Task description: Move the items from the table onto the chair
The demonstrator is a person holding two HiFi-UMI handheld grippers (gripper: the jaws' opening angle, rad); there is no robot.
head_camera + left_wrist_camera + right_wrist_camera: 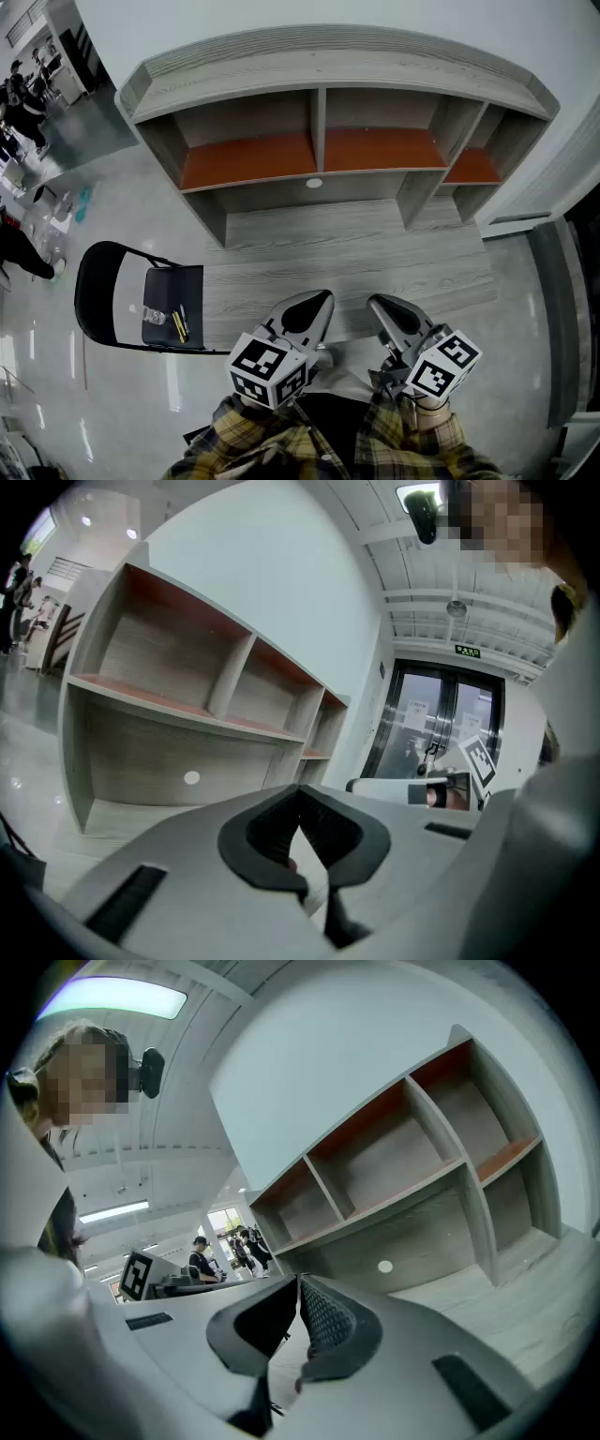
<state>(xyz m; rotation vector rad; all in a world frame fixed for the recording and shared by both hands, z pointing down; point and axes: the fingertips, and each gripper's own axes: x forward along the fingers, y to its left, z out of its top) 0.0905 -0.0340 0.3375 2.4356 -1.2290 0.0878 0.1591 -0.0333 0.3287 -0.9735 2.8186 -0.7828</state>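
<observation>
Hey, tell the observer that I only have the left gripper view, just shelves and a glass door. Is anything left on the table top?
Observer: In the head view, the part of the table that shows has nothing on it.
Operator: Where is the chair?
Observer: The chair stands on the floor off the table's left front corner, to the person's left.
Operator: Anything on it?
Observer: A dark packet and a yellow pen-like item lie side by side on its seat.
</observation>
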